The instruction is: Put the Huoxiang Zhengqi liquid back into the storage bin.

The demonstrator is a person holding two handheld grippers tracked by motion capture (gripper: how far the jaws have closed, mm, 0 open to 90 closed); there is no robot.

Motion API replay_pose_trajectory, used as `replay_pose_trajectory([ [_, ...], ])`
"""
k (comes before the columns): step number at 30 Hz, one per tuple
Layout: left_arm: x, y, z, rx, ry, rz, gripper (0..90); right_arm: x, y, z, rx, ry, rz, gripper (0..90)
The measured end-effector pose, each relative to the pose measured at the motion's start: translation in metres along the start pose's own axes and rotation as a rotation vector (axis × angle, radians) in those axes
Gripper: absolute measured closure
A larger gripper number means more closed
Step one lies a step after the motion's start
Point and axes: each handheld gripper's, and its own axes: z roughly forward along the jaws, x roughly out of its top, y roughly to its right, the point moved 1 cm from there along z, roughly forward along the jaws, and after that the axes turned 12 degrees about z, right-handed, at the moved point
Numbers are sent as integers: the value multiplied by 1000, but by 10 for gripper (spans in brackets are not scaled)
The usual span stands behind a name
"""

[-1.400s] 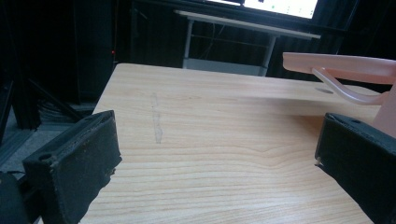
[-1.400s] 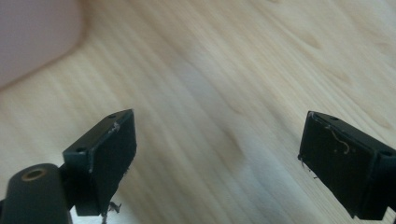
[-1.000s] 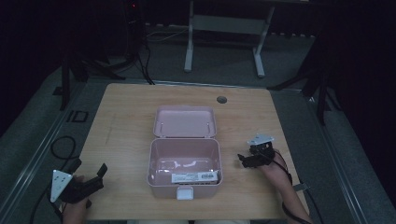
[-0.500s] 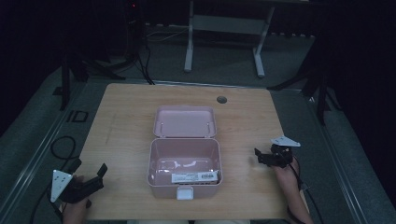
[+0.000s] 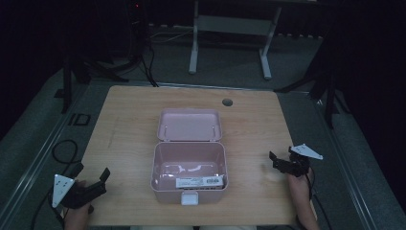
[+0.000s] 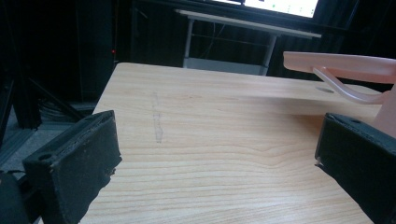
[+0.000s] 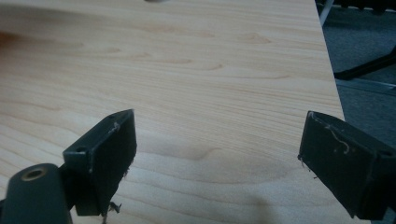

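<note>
Dark lab: wooden table, cables.

I count 1 pink box w/ 1 labelled item inside, 1 table, 2 grippers: left gripper, right gripper.

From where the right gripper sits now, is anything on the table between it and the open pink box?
Nothing visible. The right gripper, jaws open, hovers right of the pink box, and only bare wooden table lies between them. The box lid lies open toward the far side, off that path.

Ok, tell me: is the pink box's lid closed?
No, the pink box stands open, its lid laid back flat on the table behind it.
</note>
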Motion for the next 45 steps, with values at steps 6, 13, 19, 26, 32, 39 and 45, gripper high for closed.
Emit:
replay_pose_trajectory([
  [6,0,0,0,1,0,0,3,-1,4,-5,11,34,34,108],
  [13,0,0,0,1,0,-1,3,-4,8,-10,12,56,86,108],
  [19,0,0,0,1,1,-3,3,-5,7,-8,12,48,83,108],
  [26,0,-1,0,0,2,-7,3,-5,12,-8,45,52,130,108],
  [32,0,0,0,1,0,-8,3,-5,17,-9,67,56,171,108],
  [39,0,-1,0,3,0,-9,3,-6,16,-7,55,39,168,108],
  [45,0,-1,0,3,0,-9,3,-5,18,-7,49,37,181,108],
])
